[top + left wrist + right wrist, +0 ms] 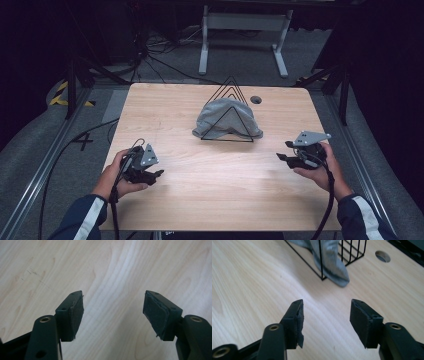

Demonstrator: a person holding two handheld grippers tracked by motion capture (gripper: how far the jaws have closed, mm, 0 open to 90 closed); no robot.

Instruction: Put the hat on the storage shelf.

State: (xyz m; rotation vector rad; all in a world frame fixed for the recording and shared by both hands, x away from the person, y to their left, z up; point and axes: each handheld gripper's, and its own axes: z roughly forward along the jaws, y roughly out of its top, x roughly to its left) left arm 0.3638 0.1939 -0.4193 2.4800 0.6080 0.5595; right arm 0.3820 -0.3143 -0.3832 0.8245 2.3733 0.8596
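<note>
Left tool [156, 176] at 7 o'clock: jaws apart, nothing between them, bare surface [210, 170] beneath. Right tool [283, 151] at 4 o'clock: likewise parted and empty, aimed toward the grey cloth [226, 116] draped on the wire rack [227, 90].

The high view looks forward and down over the whole surface [215, 195], while each claw camera skims close above its wood, the right one facing the wire rack [342, 255] at twelve o'clock.
</note>
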